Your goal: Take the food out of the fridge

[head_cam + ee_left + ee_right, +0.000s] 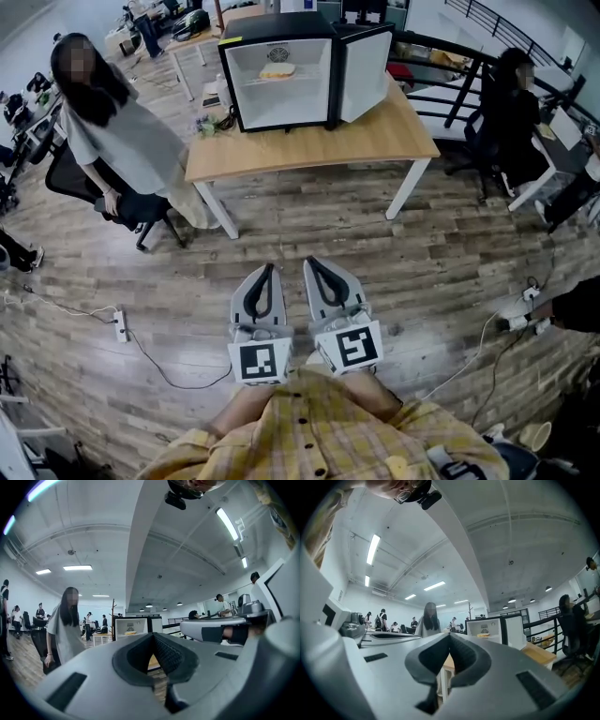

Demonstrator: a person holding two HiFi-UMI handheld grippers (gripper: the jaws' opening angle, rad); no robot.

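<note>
Head view: at the lower centre of the frame, the left gripper [269,272] and right gripper [311,265] sit side by side, each with jaws closed on nothing. Well beyond them, at the top centre, the fridge [228,89] stands on a table [375,141] with its door open, and the food [277,69] lies on its shelf. This looks like the approach step. The next move calls for closing the gap to the fridge and opening one gripper's jaws.

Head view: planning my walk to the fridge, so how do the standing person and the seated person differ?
The standing person is upright in a light grey top at the table's left end; the seated person sits in dark clothes to its right. Neither is in front of the fridge.
</note>
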